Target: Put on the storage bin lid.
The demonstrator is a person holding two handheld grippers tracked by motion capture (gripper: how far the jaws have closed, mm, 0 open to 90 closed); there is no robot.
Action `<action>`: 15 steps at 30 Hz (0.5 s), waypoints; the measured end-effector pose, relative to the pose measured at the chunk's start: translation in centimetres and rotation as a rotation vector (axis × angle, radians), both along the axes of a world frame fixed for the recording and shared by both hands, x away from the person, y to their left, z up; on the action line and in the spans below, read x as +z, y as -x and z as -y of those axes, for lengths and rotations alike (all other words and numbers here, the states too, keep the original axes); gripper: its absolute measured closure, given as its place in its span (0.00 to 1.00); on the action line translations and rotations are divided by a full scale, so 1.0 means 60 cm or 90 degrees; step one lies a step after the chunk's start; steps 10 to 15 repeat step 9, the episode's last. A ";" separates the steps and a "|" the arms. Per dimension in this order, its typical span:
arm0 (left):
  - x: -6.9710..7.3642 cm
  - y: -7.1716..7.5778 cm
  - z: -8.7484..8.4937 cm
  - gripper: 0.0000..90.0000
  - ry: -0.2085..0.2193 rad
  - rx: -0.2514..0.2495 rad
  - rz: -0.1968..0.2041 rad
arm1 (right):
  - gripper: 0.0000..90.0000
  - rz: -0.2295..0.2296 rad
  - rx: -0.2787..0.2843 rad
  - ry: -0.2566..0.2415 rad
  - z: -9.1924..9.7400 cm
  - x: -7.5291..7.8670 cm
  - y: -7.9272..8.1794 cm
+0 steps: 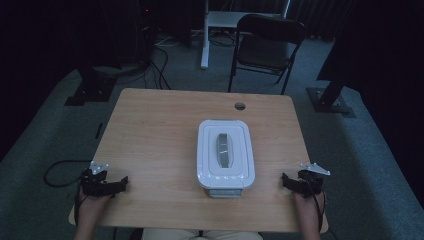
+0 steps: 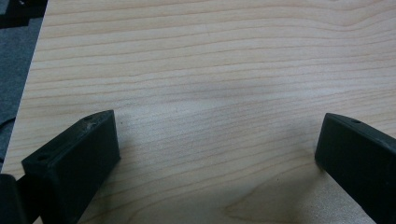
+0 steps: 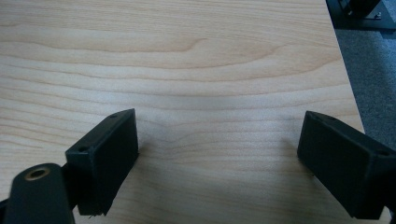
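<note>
Left gripper (image 1: 122,181): rests at the near left edge of the wooden table (image 1: 155,130), held in the person's left hand (image 1: 90,212); jaws spread wide, bare wood between them in the left gripper view (image 2: 217,144).

White lidded container (image 1: 225,154): sits near the table's middle (slightly right of centre), lid on, grey handle (image 1: 224,148) along its top; lies between the two grippers, well apart from each.

Right gripper (image 1: 285,180): rests at the near right edge, held in the right hand (image 1: 309,212); jaws spread wide, nothing between them (image 3: 219,144).
</note>
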State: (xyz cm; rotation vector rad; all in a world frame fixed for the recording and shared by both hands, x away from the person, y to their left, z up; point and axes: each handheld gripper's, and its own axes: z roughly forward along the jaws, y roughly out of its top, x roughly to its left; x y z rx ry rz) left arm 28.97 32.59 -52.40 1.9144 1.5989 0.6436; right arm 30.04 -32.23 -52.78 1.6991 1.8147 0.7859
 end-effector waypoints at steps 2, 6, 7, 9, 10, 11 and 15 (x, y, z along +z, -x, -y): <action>0.000 0.000 0.000 0.00 0.000 0.000 0.000 | 0.13 0.000 0.000 0.000 0.000 0.000 0.000; 0.000 0.000 0.000 0.00 0.000 0.000 0.000 | 0.13 0.000 -0.001 0.000 0.001 0.000 0.000; 0.000 0.000 0.000 0.00 0.000 0.000 0.000 | 0.13 0.000 -0.001 -0.001 0.001 0.000 0.000; 0.000 0.000 0.000 0.00 0.000 0.000 0.000 | 0.13 0.000 -0.002 -0.001 0.001 0.000 0.000; 0.000 0.000 0.000 0.00 0.000 0.000 0.000 | 0.13 0.000 -0.002 -0.001 0.001 0.000 0.000; 0.000 0.000 0.000 0.00 0.000 0.000 0.000 | 0.13 0.000 -0.002 -0.001 0.001 0.000 0.000; 0.000 0.000 0.000 0.00 0.000 0.000 0.000 | 0.13 0.000 -0.002 -0.001 0.001 0.000 0.000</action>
